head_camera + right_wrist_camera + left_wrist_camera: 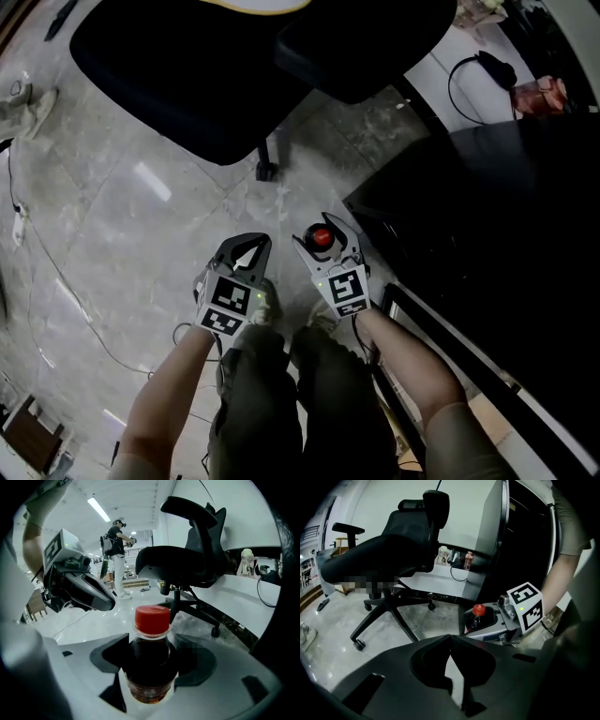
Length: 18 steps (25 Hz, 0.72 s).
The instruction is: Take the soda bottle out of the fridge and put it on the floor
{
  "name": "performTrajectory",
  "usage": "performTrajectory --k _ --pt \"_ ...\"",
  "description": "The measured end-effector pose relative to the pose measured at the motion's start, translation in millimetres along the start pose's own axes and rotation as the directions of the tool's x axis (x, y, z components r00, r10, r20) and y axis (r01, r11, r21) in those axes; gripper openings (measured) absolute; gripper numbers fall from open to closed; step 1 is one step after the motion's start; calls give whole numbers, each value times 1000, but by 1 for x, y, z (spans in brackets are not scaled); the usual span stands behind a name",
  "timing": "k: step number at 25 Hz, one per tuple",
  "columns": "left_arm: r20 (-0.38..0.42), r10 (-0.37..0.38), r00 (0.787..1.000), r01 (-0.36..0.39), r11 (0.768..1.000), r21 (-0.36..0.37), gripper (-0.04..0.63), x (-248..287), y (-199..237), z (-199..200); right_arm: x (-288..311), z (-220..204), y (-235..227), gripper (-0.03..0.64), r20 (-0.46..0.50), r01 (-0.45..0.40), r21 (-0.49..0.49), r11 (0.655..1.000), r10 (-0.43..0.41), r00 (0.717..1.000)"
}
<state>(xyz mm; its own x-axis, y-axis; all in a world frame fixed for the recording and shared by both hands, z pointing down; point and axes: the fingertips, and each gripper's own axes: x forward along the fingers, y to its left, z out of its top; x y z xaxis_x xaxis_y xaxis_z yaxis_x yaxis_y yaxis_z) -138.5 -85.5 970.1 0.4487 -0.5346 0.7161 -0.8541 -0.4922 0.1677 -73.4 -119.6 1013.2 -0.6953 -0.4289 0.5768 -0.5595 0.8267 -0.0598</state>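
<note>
Head view, left to right: a thin cable (pixel 56 272) trails over the pale floor (pixel 141 216), and a black office chair (pixel 187 75) stands at the top. Lower down, the left gripper (pixel 251 244) points forward. In the left gripper view its jaws meet at the tips and nothing is between them. Just beside it, the right gripper (pixel 326 228) is clamped on the soda bottle (pixel 322 237). The right gripper view shows the jaws pressed against both sides of the dark, upright bottle, below its red cap (pixel 152 619). The bottle is over the floor, clear of the dark fridge (pixel 506 216) at the far right. No view shows whether its base touches the floor.
</note>
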Motion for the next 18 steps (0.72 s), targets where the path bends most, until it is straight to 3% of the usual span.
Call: performTrajectory --k 6,12,18 --pt "-4 -21 1000 21 999 -29 6 35 5 -25 36 -44 -6 295 -13 -3 -14 1000 3 1000" --pt "-8 -47 999 47 999 -13 6 69 7 -45 68 -81 -16 295 2 10 30 1000 -10 1000" --pt "-64 -67 996 68 998 16 6 105 -2 -75 86 -135 -23 295 -31 49 47 998 -48 998"
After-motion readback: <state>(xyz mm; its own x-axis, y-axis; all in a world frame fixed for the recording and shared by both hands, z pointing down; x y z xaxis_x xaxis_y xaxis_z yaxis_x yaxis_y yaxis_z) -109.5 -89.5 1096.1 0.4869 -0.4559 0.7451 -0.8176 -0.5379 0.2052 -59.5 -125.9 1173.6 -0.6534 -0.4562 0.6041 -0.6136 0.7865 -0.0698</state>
